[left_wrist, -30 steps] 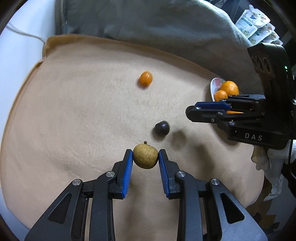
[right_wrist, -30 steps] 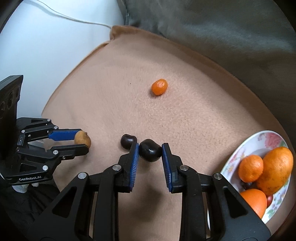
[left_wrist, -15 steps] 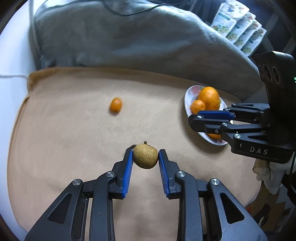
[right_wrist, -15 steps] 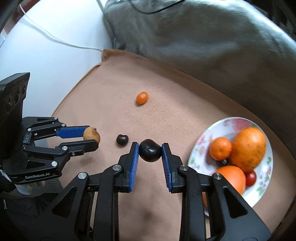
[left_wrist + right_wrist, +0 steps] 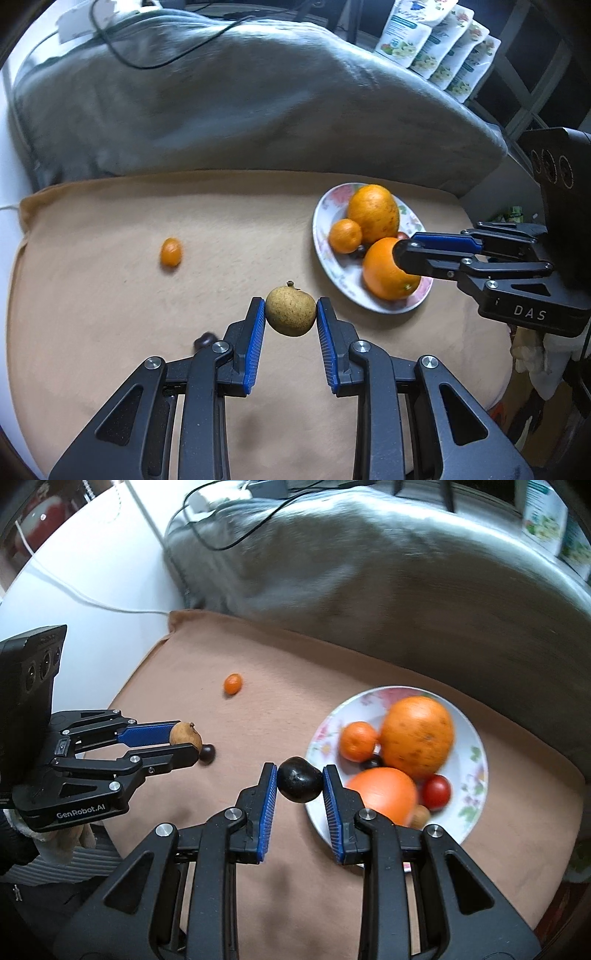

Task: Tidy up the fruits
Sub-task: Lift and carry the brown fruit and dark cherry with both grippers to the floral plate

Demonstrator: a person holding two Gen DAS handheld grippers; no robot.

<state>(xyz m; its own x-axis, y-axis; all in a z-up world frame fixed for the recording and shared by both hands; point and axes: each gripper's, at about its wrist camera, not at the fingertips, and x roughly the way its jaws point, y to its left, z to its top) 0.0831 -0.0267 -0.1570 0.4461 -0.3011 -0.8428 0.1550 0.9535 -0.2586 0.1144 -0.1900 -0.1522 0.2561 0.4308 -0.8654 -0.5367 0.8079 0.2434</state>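
Left gripper (image 5: 290, 317) clamps the brown speckled fruit (image 5: 290, 312) across its middle; right gripper (image 5: 300, 785) clamps the glossy dark fruit (image 5: 299, 785). Both appear light, firm, roll-prone; dark skin probably slippery.

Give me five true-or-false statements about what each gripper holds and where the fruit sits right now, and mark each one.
1. The left gripper is shut on a brown speckled fruit. True.
2. The right gripper is open and holds nothing. False: it is shut on a dark fruit.
3. The small orange fruit lies on the floral plate. False: it lies alone on the tan blanket.
4. A red tomato sits on the plate. True.
5. The plate holds only one orange. False: it holds several orange fruits.
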